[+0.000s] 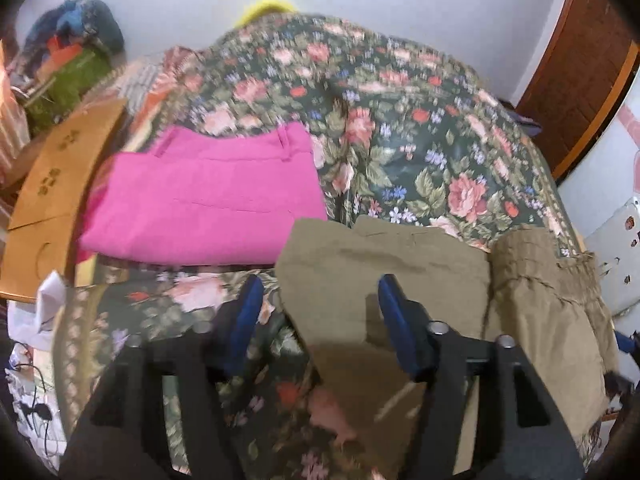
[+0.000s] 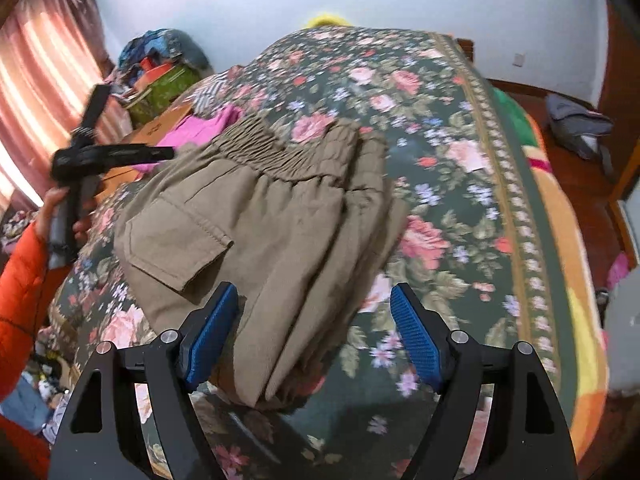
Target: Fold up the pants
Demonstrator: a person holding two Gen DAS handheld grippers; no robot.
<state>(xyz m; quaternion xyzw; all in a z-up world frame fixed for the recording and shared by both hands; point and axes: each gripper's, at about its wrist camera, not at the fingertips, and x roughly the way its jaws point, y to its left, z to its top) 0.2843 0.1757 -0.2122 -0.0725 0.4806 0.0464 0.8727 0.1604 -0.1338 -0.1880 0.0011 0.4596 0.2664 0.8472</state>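
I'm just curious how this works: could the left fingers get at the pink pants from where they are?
Probably yes. The pink pants lie folded on the bedspread just beyond the open left fingers, with nothing on top of them. The khaki pants sit off to the side.

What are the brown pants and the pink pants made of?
The brown pants look like matte woven cotton twill: visible stitching, a gathered elastic waist. The pink pants look like smoother, finer fabric, perhaps a synthetic blend; blur leaves it uncertain.
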